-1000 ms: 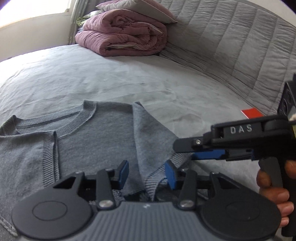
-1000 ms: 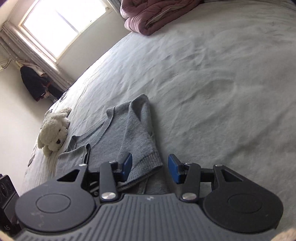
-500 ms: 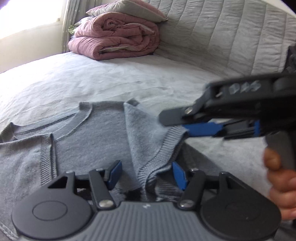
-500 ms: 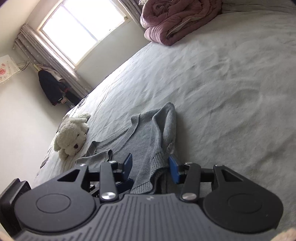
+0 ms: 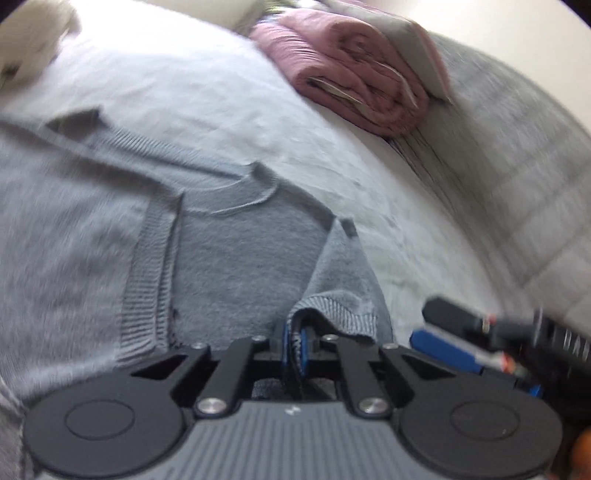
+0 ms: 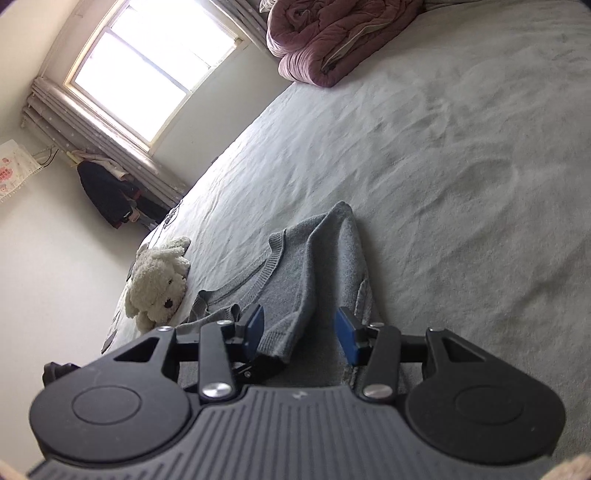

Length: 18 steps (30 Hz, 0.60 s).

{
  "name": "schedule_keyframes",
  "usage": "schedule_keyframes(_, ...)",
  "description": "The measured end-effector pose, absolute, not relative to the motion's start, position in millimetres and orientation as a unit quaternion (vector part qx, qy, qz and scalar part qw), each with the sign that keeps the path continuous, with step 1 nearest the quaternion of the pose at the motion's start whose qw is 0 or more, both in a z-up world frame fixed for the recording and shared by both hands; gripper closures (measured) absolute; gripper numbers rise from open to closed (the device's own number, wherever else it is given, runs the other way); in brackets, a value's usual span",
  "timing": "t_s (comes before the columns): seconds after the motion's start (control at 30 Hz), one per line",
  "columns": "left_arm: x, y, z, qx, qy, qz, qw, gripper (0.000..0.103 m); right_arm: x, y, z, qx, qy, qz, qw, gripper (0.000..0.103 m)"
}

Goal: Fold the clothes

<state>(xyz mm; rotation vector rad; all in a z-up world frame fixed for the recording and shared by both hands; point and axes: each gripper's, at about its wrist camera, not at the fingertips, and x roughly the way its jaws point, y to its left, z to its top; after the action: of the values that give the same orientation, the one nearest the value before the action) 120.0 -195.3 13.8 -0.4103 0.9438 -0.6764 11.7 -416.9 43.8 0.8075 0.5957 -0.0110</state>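
Left: my left gripper (image 5: 294,345) has its fingers clamped on the ribbed cuff of the grey sweater (image 5: 236,258), which lies on the bed (image 6: 461,155). Right: my right gripper (image 6: 301,328) keeps its fingers half apart, astride the sleeve, not pressing. Room: plush dog (image 6: 157,282), pink quilt (image 6: 332,35), window (image 6: 147,62).

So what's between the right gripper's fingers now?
The sweater's ribbed sleeve cuff hangs loose between the right gripper's open fingers, untouched; right wrist view shows it.
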Motion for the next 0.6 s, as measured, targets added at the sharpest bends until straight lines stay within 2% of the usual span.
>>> schedule_keyframes(0.2,124,-188,6,-0.255,0.455,-0.297,0.8,0.096,15,-412,39,0.386,0.303,-0.007,0.871,0.055)
schedule_keyframes(0.47,130,-193,5,-0.273,0.46,-0.287,0.795,0.094,2,-406,46,0.369,0.327,-0.009,0.87,0.055)
schedule_keyframes(0.57,134,-192,4,-0.282,0.463,-0.281,0.792,0.095,-8,-382,64,0.259,0.337,0.009,0.905,0.054)
schedule_keyframes(0.6,135,-192,4,-0.28,0.462,-0.28,0.793,0.095,-13,-367,69,0.186,0.342,0.007,0.921,0.054)
